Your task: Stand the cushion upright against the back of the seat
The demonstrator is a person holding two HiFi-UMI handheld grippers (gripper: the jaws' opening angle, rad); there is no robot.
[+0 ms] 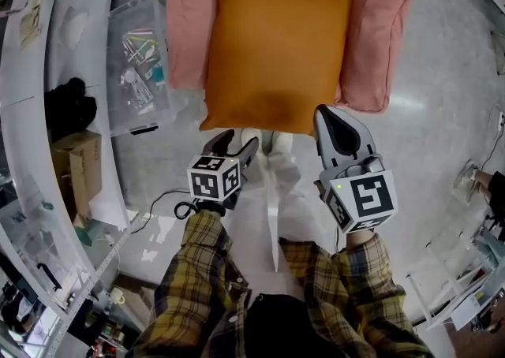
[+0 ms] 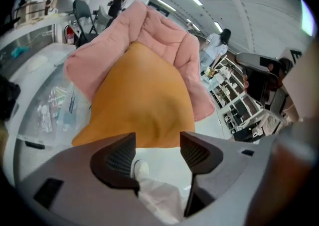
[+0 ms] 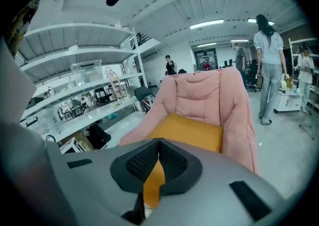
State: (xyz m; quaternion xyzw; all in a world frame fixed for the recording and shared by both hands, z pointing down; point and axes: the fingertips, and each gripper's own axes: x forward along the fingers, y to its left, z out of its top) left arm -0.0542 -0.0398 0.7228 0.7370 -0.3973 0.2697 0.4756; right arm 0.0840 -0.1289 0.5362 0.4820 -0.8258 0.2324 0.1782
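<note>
An orange cushion [image 1: 276, 41] lies flat on the pink padded seat [image 1: 379, 25], its front edge hanging over the seat's front. My left gripper [image 1: 234, 146] is open just in front of the cushion's near left corner, with nothing between the jaws. In the left gripper view the cushion [image 2: 144, 100] fills the space beyond the open left gripper [image 2: 157, 153]. My right gripper [image 1: 335, 124] is shut at the cushion's near right corner. In the right gripper view the pads of the right gripper [image 3: 158, 158] meet, with the cushion [image 3: 192, 130] and the seat back [image 3: 209, 90] behind.
A clear plastic bin [image 1: 138, 57] with small items stands left of the seat. Further left are a white shelf unit and a cardboard box [image 1: 75, 163]. My white shoes [image 1: 272, 143] are below the cushion's edge. People [image 3: 269, 65] stand far off on the right.
</note>
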